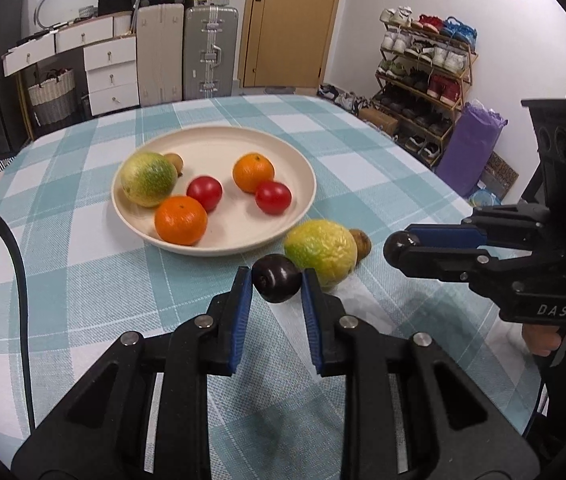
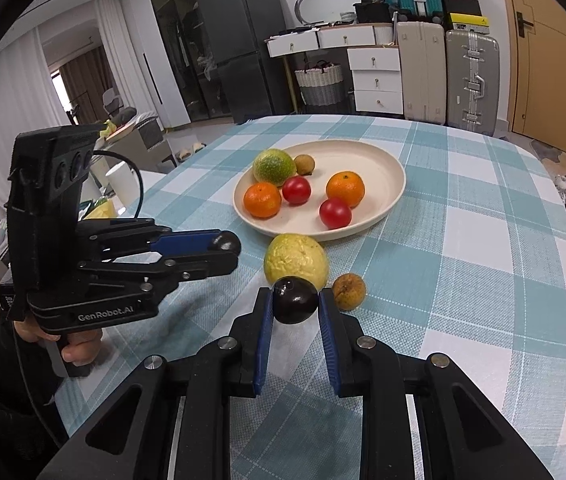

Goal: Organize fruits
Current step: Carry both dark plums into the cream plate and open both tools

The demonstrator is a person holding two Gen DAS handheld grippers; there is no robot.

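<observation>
My left gripper (image 1: 277, 278) is shut on a dark plum (image 1: 276, 288), held just above the checked tablecloth. My right gripper (image 2: 294, 294) is shut on a second dark plum (image 2: 295, 304); in the left wrist view it reaches in from the right. A cream plate (image 1: 295, 160) holds a yellow-green citrus (image 1: 147, 179), a small brown fruit (image 1: 175, 161), two oranges (image 1: 181, 220) and two red tomatoes (image 1: 273, 197). On the cloth just in front of the plate lie another yellow-green citrus (image 1: 323, 250) and a small brown fruit (image 1: 362, 243), right behind both plums.
The table (image 1: 83, 280) wears a teal and white checked cloth. A black cable (image 1: 19, 264) runs along its left side. Behind it stand suitcases (image 1: 211, 54), white drawers (image 1: 111, 76), a door and a shoe rack (image 1: 423, 76). A hand grips each gripper handle.
</observation>
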